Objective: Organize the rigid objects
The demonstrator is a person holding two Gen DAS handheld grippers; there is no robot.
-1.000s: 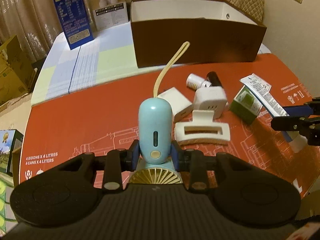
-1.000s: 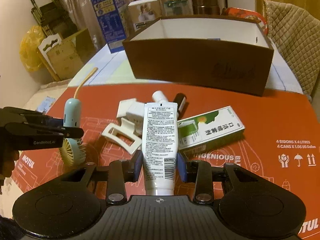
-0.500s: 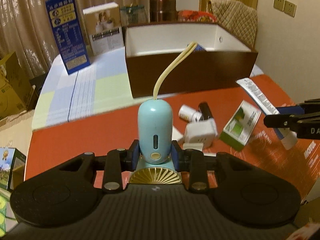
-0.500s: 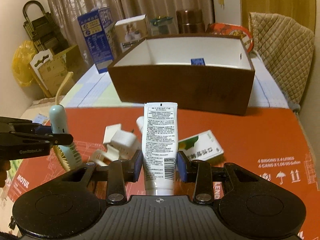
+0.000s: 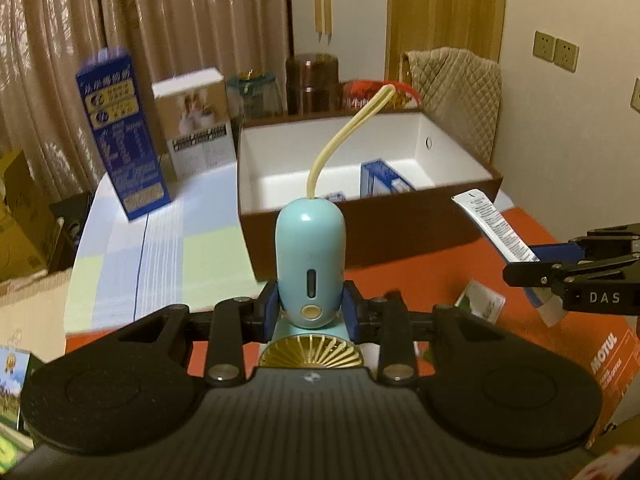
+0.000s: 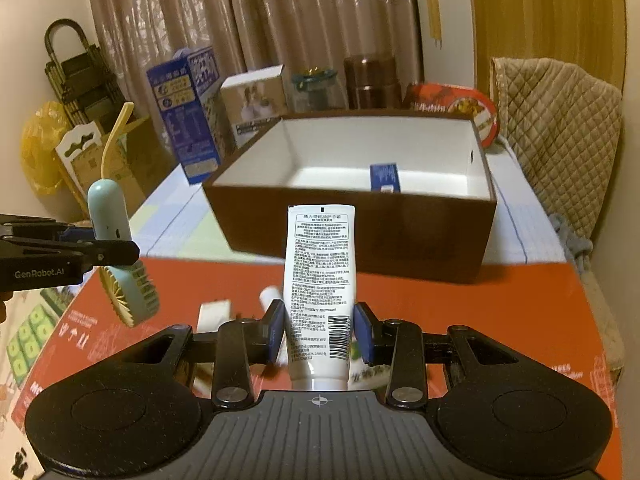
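My left gripper (image 5: 310,312) is shut on a light blue hand fan (image 5: 310,256) with a yellow loop strap, held up in the air in front of the brown box (image 5: 360,236). The fan also shows in the right wrist view (image 6: 110,216). My right gripper (image 6: 320,336) is shut on a white tube (image 6: 320,280), also held up and pointing at the box (image 6: 360,236). The tube shows at the right in the left wrist view (image 5: 494,224). The box has a white inside and holds a small blue carton (image 6: 385,178).
Small items lie on the red mat (image 6: 500,308) below: a green and white carton (image 5: 480,302), a white block (image 6: 214,314). A tall blue carton (image 5: 120,140), a white carton (image 5: 196,120) and jars (image 5: 312,84) stand behind the box. A quilted chair (image 6: 560,136) is at right.
Both grippers have risen from the mat with the fan and the tube and moved toward the box. The box's inside now shows from above.
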